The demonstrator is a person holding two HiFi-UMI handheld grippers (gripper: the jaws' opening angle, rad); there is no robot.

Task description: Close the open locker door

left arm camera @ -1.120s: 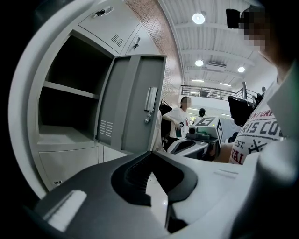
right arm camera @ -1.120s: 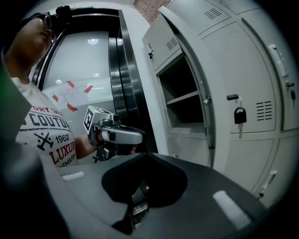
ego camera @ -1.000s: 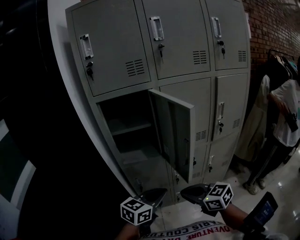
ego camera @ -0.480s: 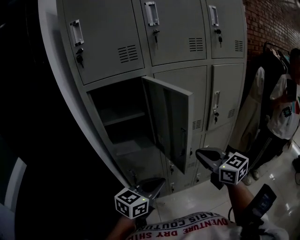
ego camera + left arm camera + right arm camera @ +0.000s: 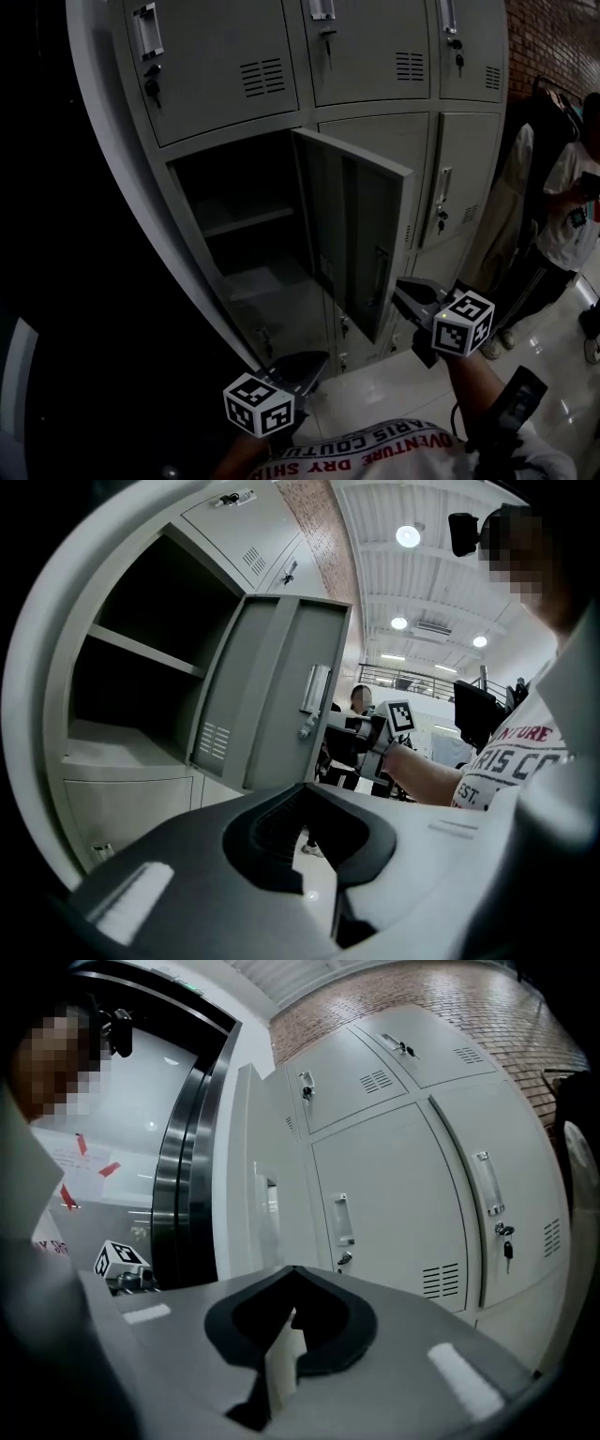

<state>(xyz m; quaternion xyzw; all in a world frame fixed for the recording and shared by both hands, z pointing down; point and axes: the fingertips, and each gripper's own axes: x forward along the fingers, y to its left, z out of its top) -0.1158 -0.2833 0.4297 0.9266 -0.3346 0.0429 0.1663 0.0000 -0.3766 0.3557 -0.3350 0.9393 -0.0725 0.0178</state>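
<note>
The grey locker bank has one open door (image 5: pixel 361 239) in its middle row, swung out towards me from a dark compartment (image 5: pixel 248 225) with a shelf. My right gripper (image 5: pixel 405 286) is shut and empty, its tip just right of the door's free edge, near the handle (image 5: pixel 380 275); contact is unclear. Low in front of my chest, my left gripper (image 5: pixel 305 361) hangs shut and empty, below the compartment. The left gripper view shows the door's outer face (image 5: pixel 272 696) with the right gripper's marker cube (image 5: pixel 400 715) beyond it. In the right gripper view the door (image 5: pixel 253 1176) appears edge-on.
A person in a white T-shirt (image 5: pixel 572 206) stands at the right beside hanging clothes (image 5: pixel 506 234) and a brick wall (image 5: pixel 553 37). Shut lockers (image 5: pixel 469 197) with keys lie right of the door. A black frame (image 5: pixel 187 1147) borders the lockers' left side.
My right gripper has risen from waist height to the door's free edge. The left gripper has barely moved, and the door's angle looks the same.
</note>
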